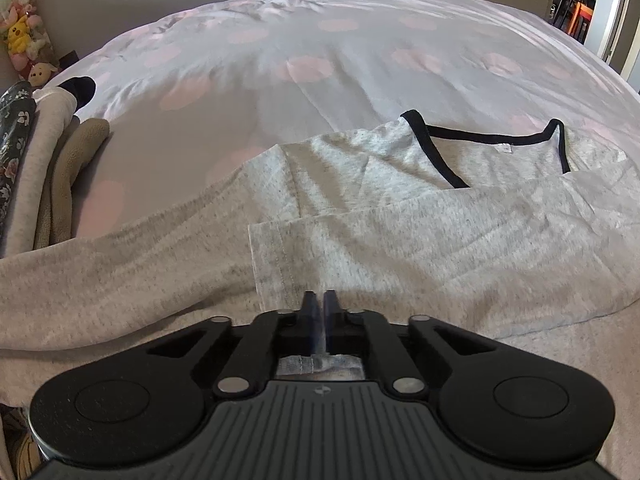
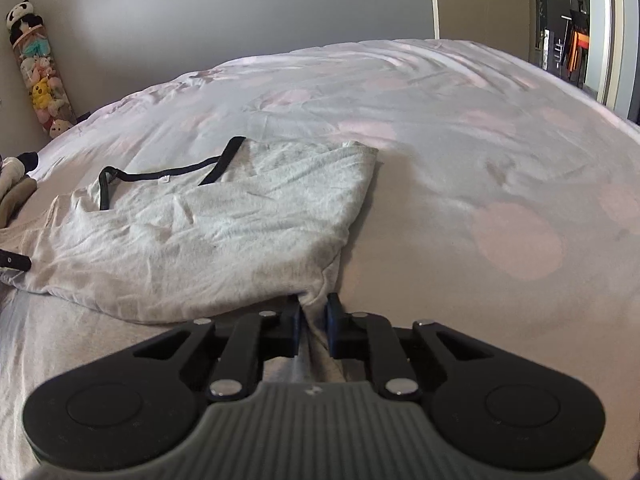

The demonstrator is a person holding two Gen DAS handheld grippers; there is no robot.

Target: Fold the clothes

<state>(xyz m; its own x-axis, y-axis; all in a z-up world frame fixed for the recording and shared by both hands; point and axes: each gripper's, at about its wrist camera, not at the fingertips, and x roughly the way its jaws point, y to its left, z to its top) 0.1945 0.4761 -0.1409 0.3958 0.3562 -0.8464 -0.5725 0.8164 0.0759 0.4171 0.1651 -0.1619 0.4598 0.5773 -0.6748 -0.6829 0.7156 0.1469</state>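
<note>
A light grey shirt [image 1: 400, 224] with a black neckline trim [image 1: 484, 136] lies partly folded on the bed, its sleeve folded across the body. My left gripper [image 1: 319, 300] is at the shirt's near edge with its fingers together, and a strip of the hem shows between them further back. In the right wrist view the same shirt [image 2: 220, 240] spreads to the left, black trim [image 2: 160, 172] at the far side. My right gripper [image 2: 314, 312] sits at the shirt's near right corner, and a bunch of grey fabric is pinched between its blue pads.
The bed cover [image 1: 308, 68] is pale with pink dots and stretches far beyond the shirt [image 2: 516, 240]. A stack of folded clothes [image 1: 40, 168] and a black sock [image 1: 82, 88] lie at the left. Plush toys [image 2: 40, 80] stand in the corner. A doorway [image 2: 576, 20] is at the right.
</note>
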